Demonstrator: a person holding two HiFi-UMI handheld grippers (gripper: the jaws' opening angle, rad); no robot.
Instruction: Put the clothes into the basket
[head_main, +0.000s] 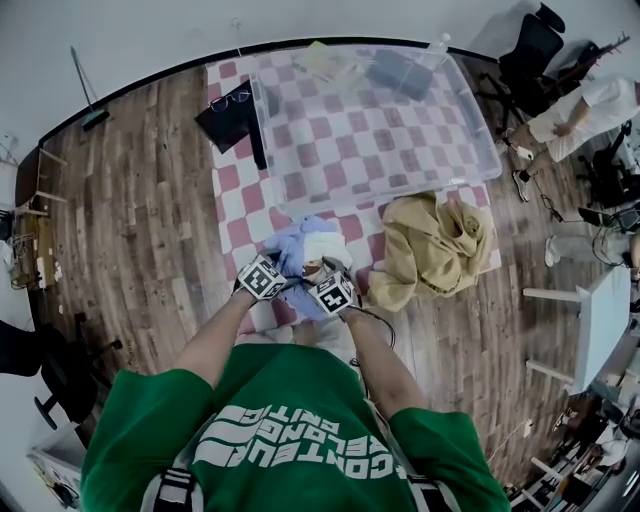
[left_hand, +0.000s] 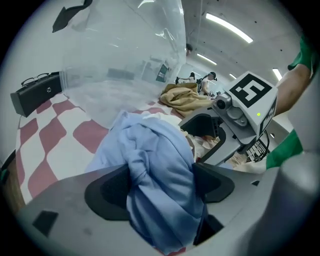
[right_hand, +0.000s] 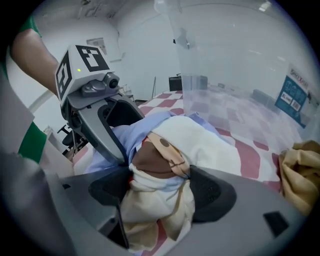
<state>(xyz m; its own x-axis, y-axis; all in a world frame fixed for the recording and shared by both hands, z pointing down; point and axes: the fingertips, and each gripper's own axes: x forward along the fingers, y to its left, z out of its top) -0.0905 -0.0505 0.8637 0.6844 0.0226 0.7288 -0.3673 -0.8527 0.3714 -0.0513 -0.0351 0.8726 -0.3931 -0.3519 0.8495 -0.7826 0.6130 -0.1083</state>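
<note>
A light blue garment (head_main: 283, 250) and a cream garment (head_main: 326, 246) lie bunched together on the checked mat, just in front of the clear plastic basket (head_main: 370, 130). My left gripper (left_hand: 160, 186) stands wide open, its jaws either side of a knotted fold of the blue garment (left_hand: 155, 160). My right gripper (right_hand: 160, 187) is wide open too, with the cream garment (right_hand: 192, 145) and its brown-patterned part between the jaws. Both grippers (head_main: 263, 277) (head_main: 333, 293) sit side by side at the pile. A tan garment (head_main: 435, 245) lies to the right on the mat.
The basket holds a dark folded item (head_main: 398, 72) and a yellowish one at its far end. A black box (head_main: 235, 115) sits left of the basket on the mat (head_main: 240, 200). A person (head_main: 585, 110), chairs and a white table (head_main: 600, 320) stand at the right.
</note>
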